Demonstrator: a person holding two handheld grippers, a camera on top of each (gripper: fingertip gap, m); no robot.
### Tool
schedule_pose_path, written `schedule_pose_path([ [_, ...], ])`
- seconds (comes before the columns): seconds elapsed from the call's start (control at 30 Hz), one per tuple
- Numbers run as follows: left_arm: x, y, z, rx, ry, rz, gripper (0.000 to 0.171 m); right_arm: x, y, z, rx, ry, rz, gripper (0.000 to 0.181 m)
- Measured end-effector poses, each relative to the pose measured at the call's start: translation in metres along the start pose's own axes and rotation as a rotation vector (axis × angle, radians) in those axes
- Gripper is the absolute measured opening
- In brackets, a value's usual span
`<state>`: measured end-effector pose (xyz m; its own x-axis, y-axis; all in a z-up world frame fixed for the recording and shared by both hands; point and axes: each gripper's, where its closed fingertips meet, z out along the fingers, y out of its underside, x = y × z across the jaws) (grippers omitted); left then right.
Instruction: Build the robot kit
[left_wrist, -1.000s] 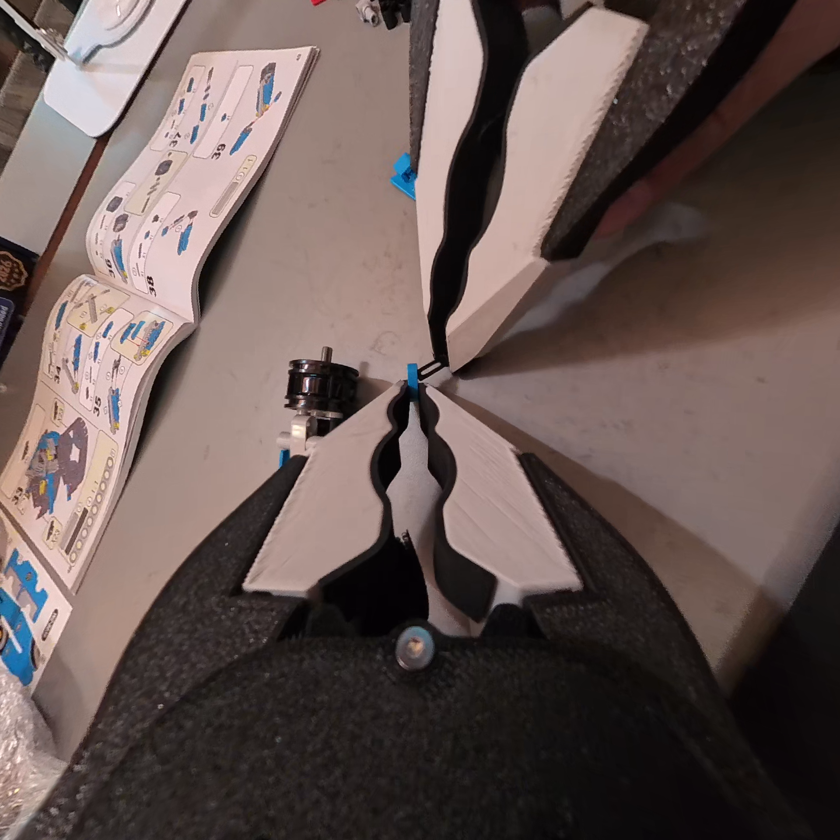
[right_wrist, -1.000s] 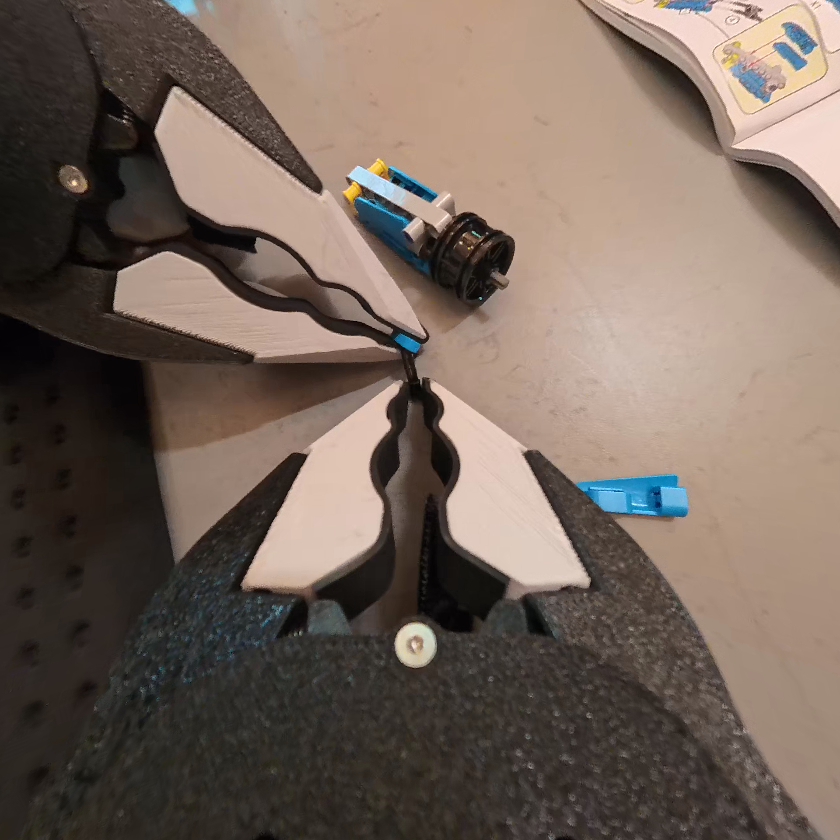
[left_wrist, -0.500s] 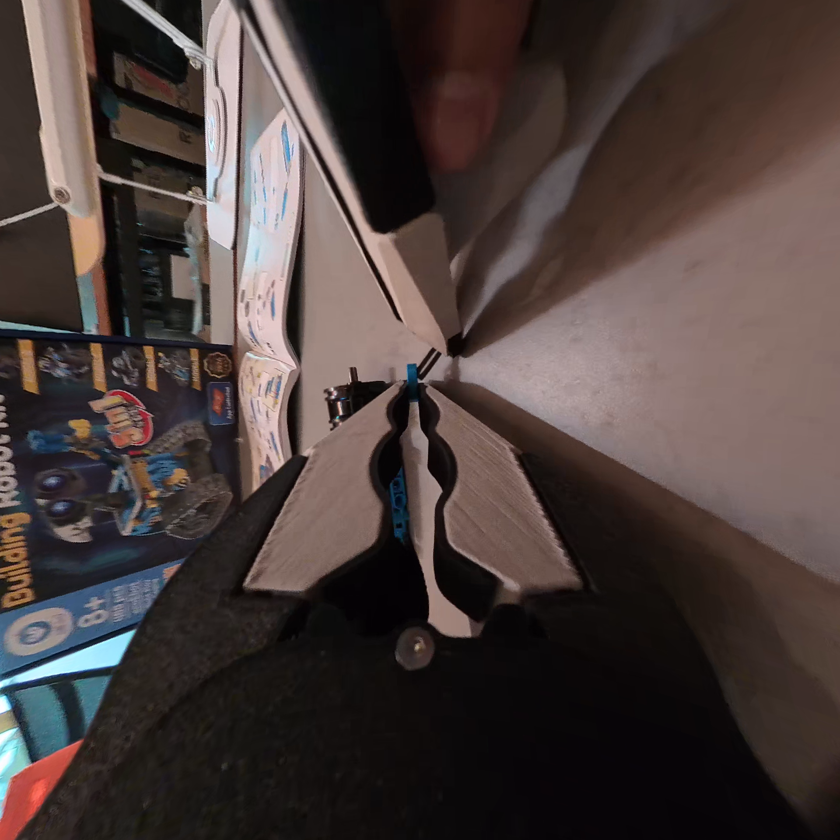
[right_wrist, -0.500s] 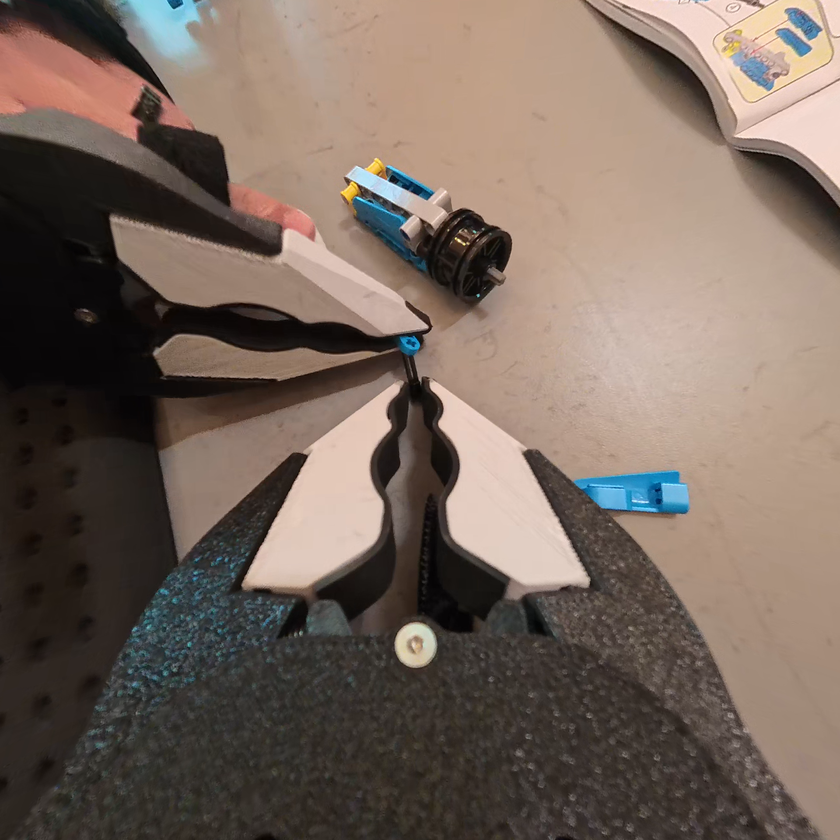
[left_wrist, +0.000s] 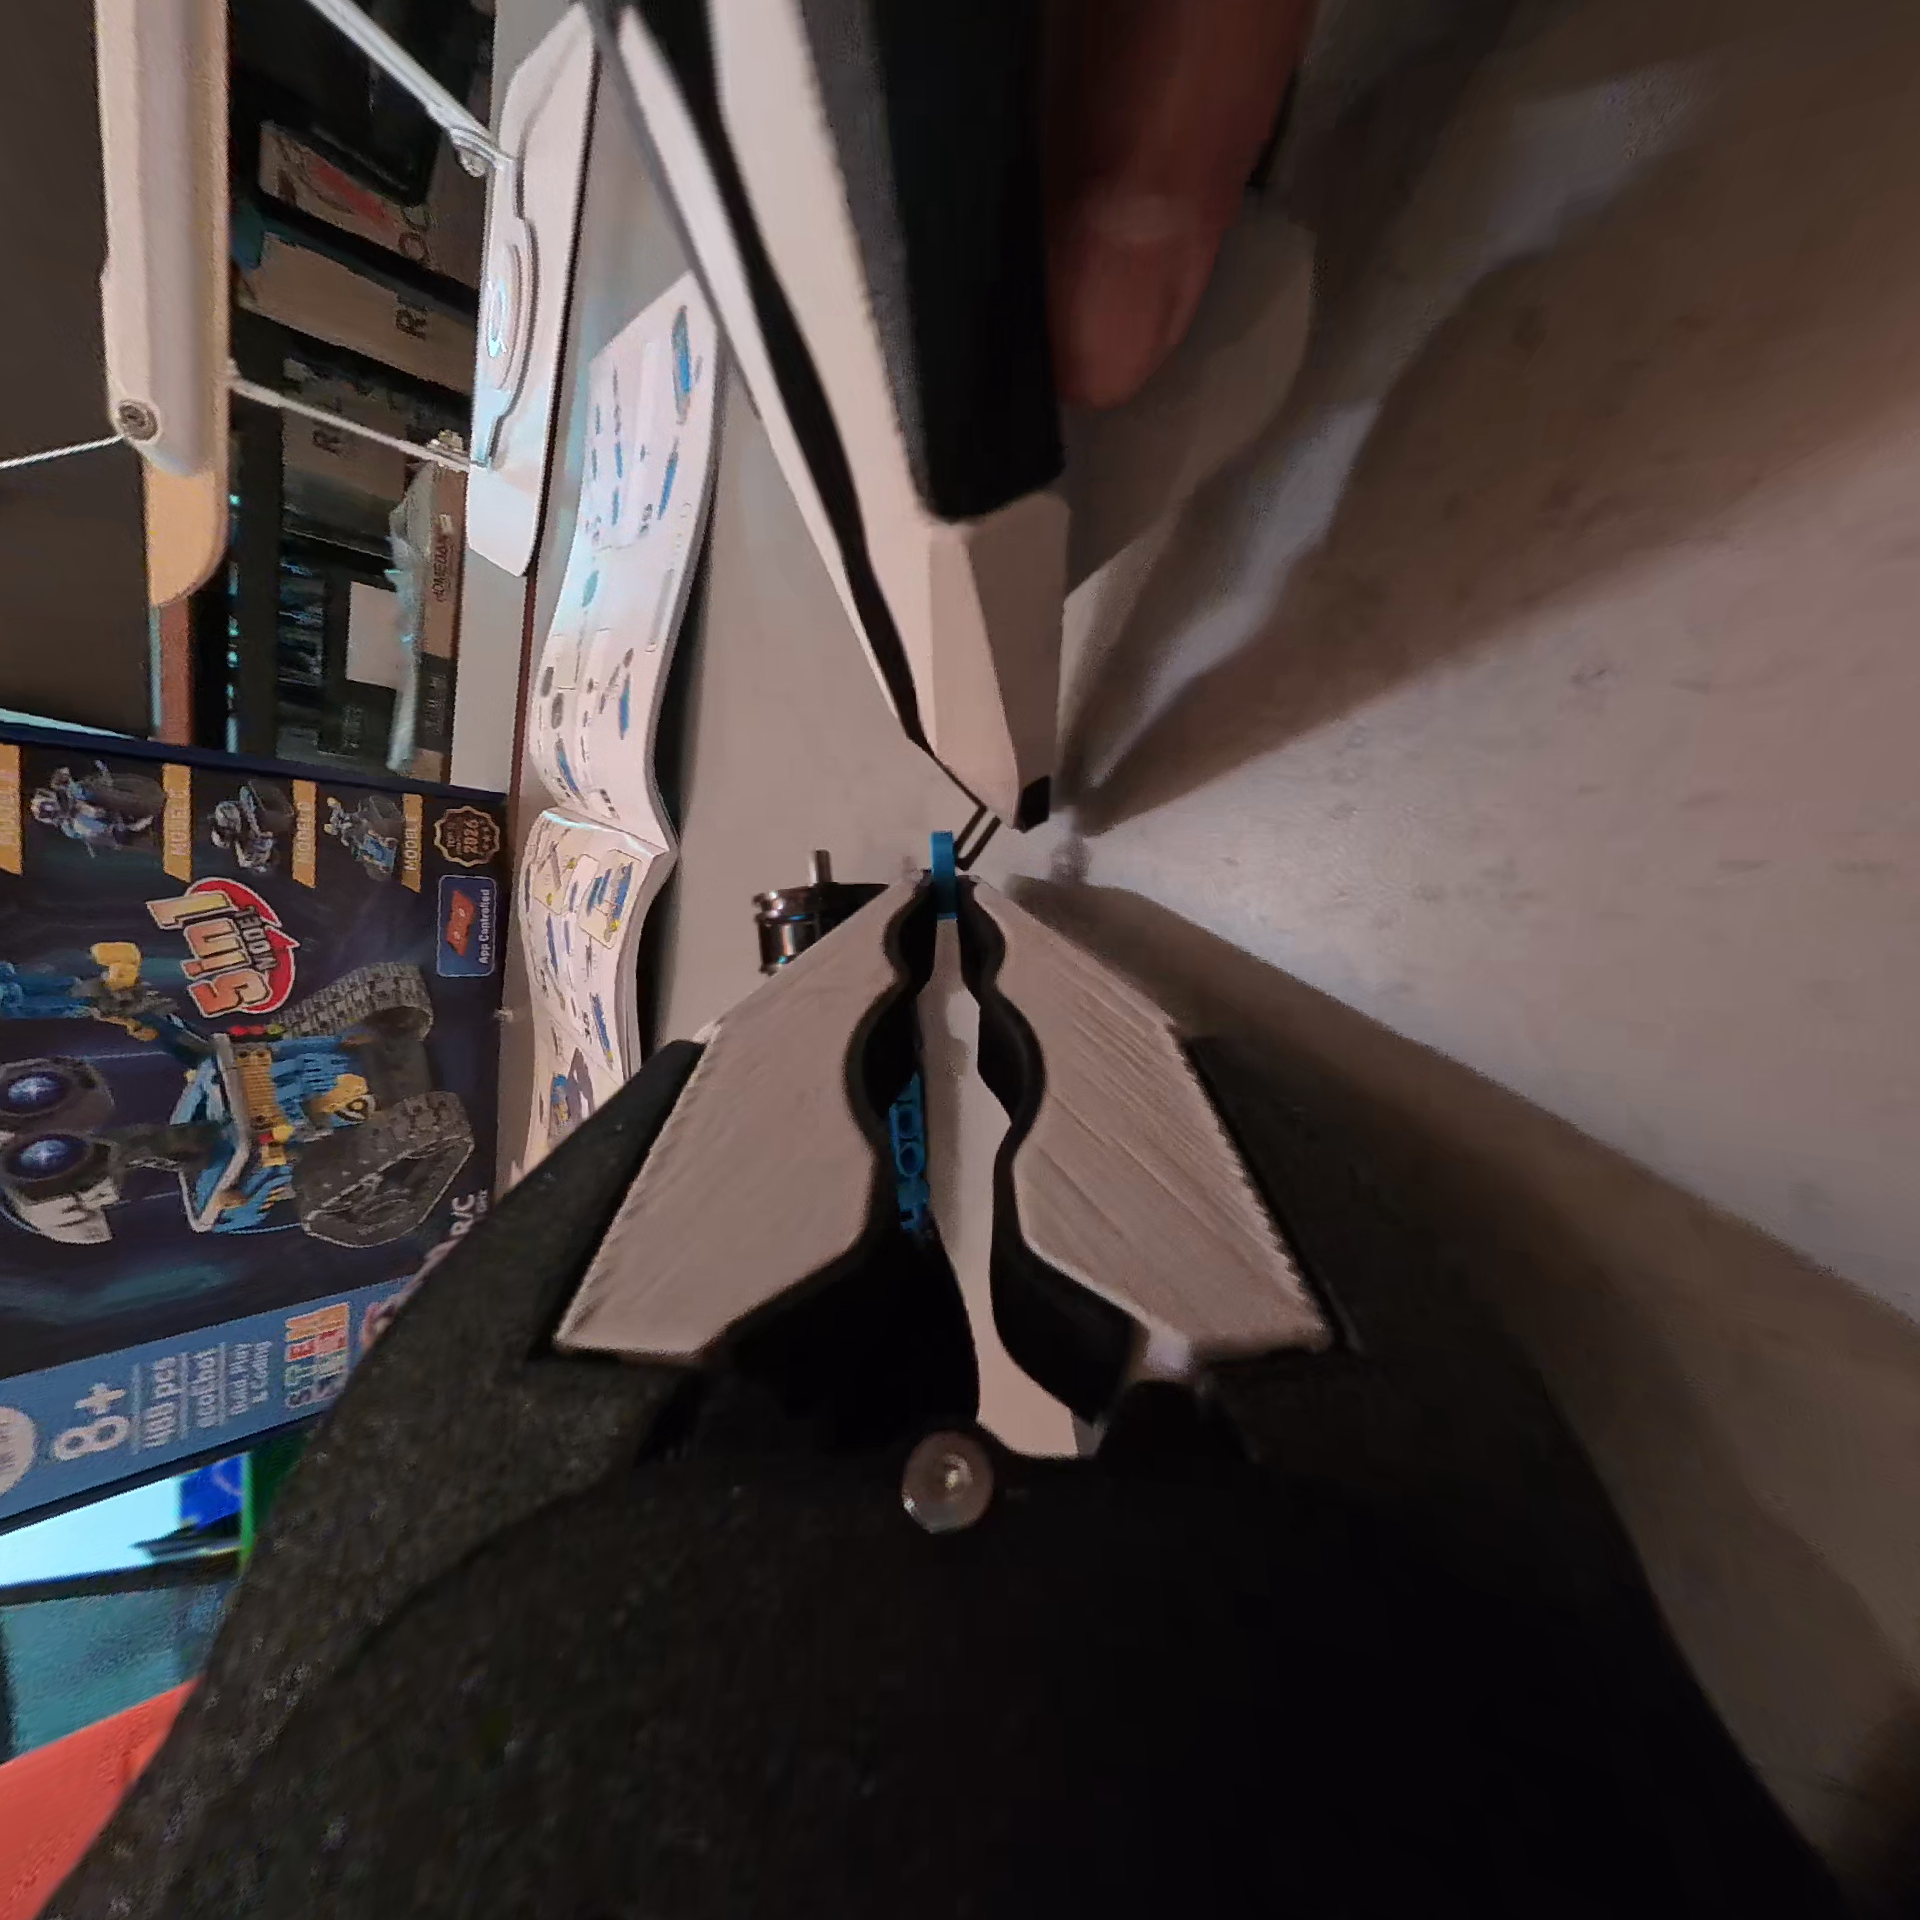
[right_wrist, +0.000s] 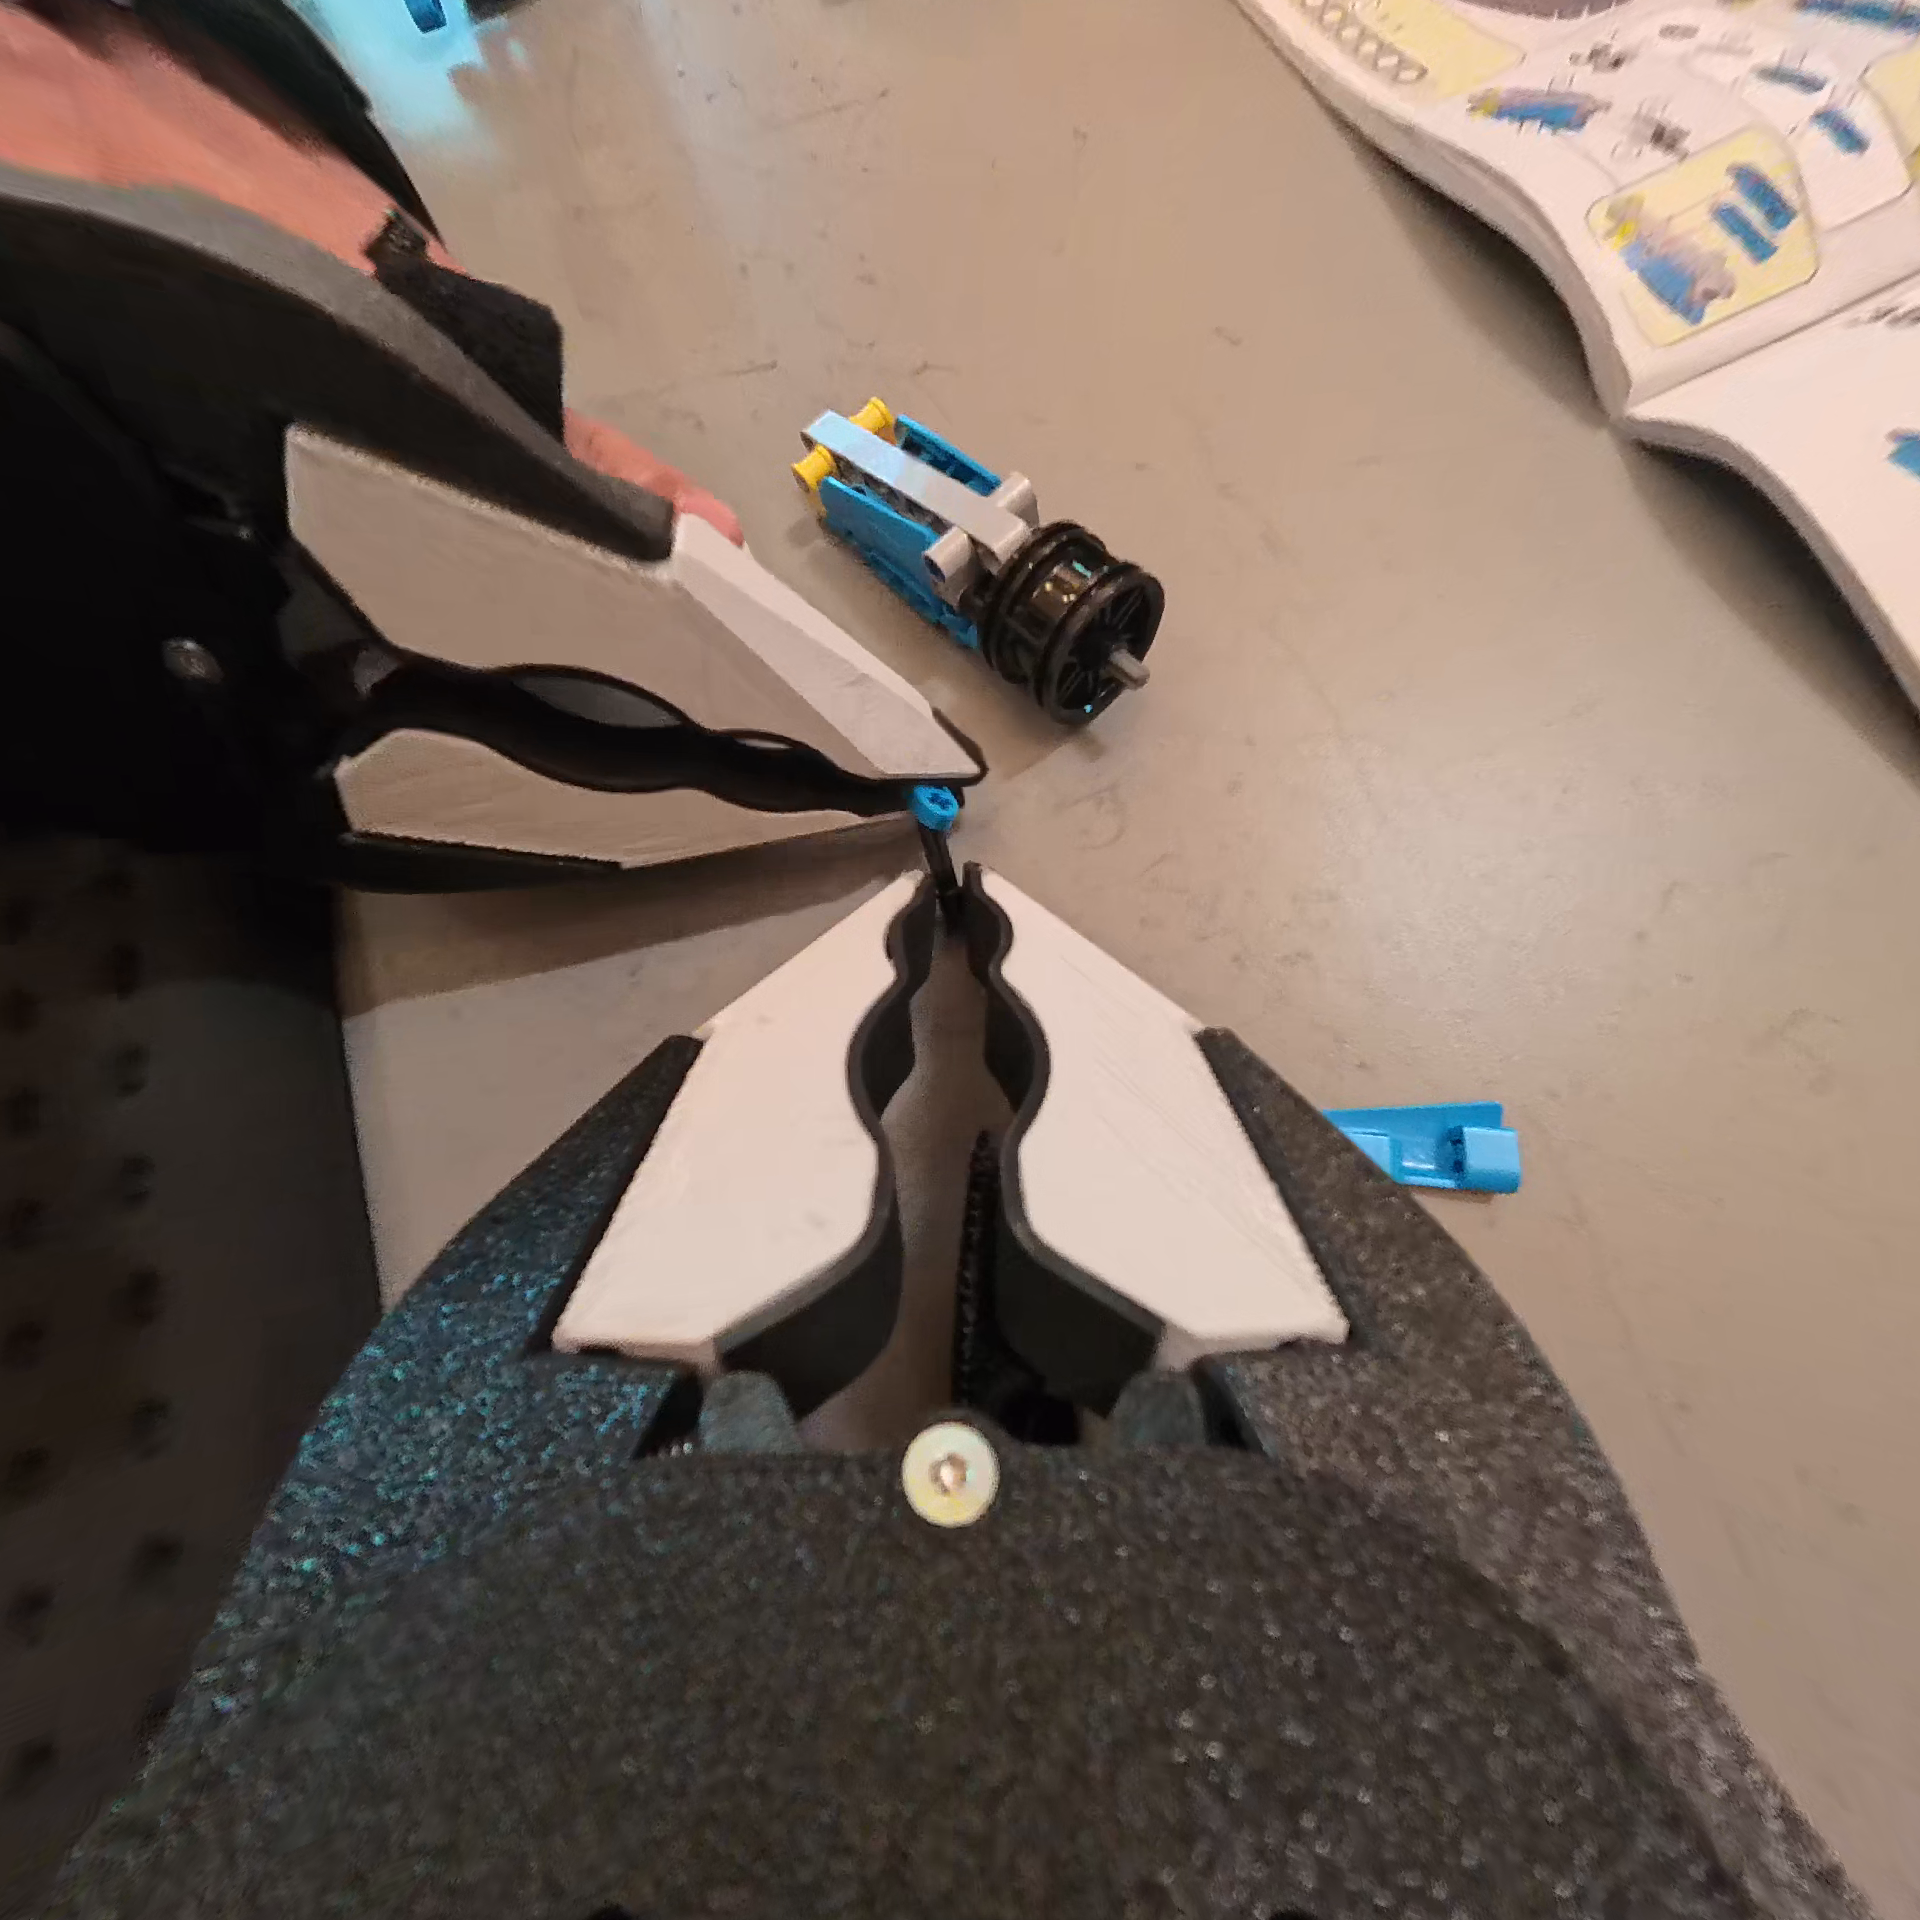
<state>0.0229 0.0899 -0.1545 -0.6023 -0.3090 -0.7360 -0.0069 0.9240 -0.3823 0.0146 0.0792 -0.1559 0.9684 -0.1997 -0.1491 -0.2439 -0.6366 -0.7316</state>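
Tips meet above the grey tabletop (right_wrist: 1455, 727): left tool (left_wrist: 940, 883) clamps a small blue plastic beam (left_wrist: 941, 862), right tool (right_wrist: 948, 878) pinches a thin black pin (right_wrist: 943, 868) touching it, near a blue-and-grey wheeled assembly (right_wrist: 977, 556).

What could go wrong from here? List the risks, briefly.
1. The right gripper pinches the thin black pin only at its fingertips; it could twist out.
2. The left gripper holds the small blue piece just as shallowly; side force at the joint may pop it loose.
3. A dropped part could roll toward the wheel assembly.
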Motion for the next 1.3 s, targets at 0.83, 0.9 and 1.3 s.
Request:
schedule_pose_path([
  [0.83,-0.044,-0.023,-0.017,0.32,0.292,-0.996,0.002,0.003,-0.061,-0.038,0.199,0.382,-0.238,0.004],
  [0.9,-0.043,-0.022,-0.016,0.308,0.29,-0.993,0.002,0.004,-0.06,-0.036,0.185,0.39,-0.234,0.004],
  [1.3,-0.037,-0.025,-0.015,0.312,0.333,-1.013,0.004,0.004,-0.054,-0.034,0.129,0.442,-0.329,0.004],
])
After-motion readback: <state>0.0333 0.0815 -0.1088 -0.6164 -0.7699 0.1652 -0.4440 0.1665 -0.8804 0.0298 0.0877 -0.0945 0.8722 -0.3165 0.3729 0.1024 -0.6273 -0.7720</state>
